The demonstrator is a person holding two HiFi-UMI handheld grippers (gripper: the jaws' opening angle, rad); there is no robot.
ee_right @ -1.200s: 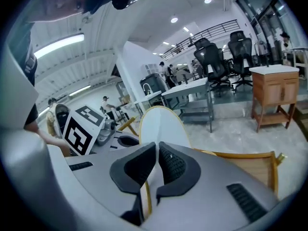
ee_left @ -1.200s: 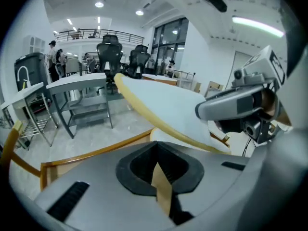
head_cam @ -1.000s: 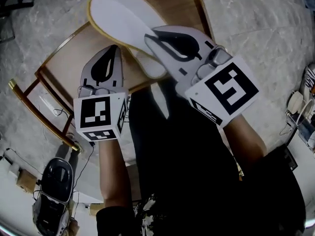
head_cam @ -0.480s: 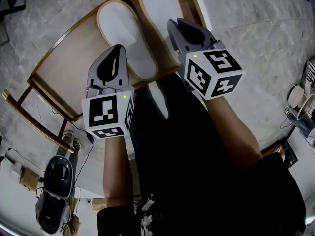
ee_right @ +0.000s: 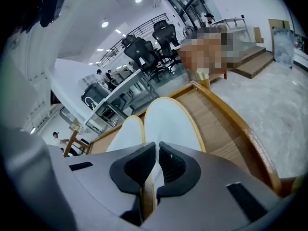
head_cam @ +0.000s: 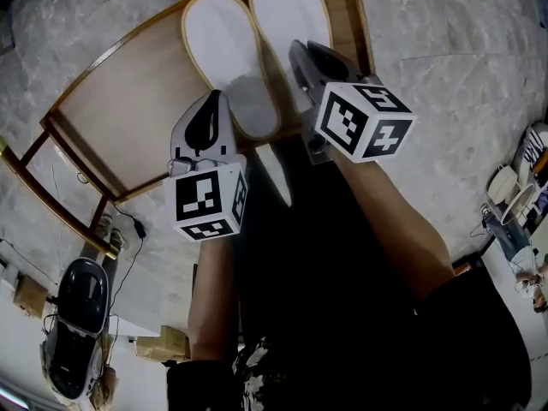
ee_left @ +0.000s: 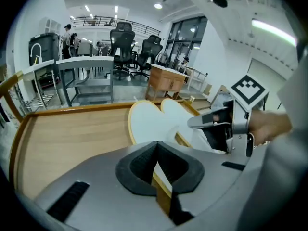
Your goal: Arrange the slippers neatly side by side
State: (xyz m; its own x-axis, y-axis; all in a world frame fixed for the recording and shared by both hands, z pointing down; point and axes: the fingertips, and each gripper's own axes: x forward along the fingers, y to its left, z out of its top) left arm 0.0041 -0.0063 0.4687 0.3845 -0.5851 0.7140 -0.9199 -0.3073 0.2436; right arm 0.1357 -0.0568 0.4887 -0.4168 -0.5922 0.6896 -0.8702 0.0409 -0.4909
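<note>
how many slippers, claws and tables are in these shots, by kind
slippers: 2 (left slipper, right slipper)
claws: 2 (left claw, right claw)
table: 1
total: 5

Head cam steeply down, gripper cams low along jaws, close, all share slippers (head_cam: 224,54)

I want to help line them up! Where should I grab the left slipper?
Grab it by the thin tan rim at its near end, coming in from the person's side. The left slipper lies flat on the table, so only its edge fits between jaws, and that end points toward the person. The left gripper is shut on that rim.
</note>
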